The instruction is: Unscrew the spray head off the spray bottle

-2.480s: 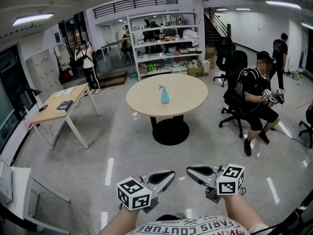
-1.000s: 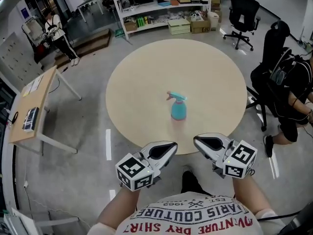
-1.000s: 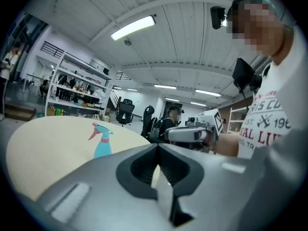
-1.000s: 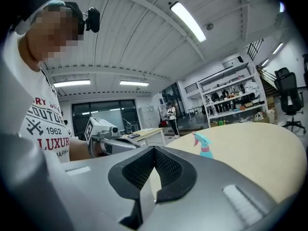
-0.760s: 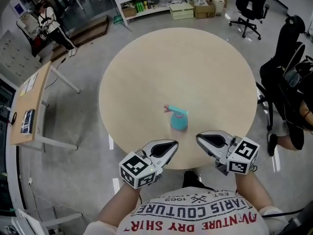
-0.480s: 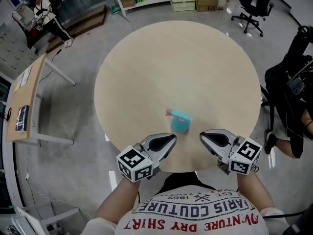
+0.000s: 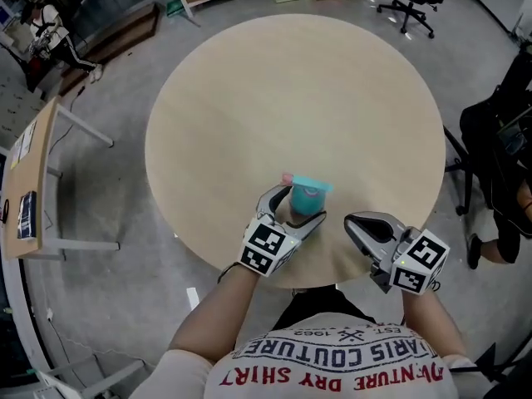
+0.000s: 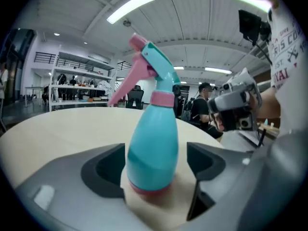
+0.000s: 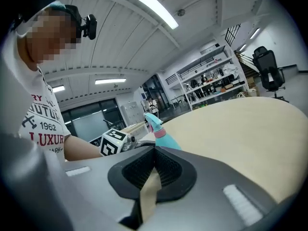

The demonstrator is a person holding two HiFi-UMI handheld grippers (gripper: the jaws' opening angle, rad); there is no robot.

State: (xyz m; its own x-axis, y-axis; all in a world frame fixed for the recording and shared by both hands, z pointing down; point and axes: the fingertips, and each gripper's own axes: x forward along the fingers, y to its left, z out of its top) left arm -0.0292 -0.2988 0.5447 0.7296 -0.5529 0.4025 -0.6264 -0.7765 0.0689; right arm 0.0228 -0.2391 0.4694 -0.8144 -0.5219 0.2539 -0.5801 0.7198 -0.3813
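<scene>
**Bottle sits right between the left jaws**

Head view: spray bottle [image 7: 306,198] upright near the table [image 7: 291,81] edge, left gripper [image 7: 295,210] straddling it, right gripper [image 7: 353,221] just beside. Left gripper view: jaws just opened, not touching it. Right gripper view: pinched shut, empty.

A lab-like workspace: stocked shelves [image 9: 211,85], office chair [image 9: 266,69], round table [image 9: 240,124].
</scene>
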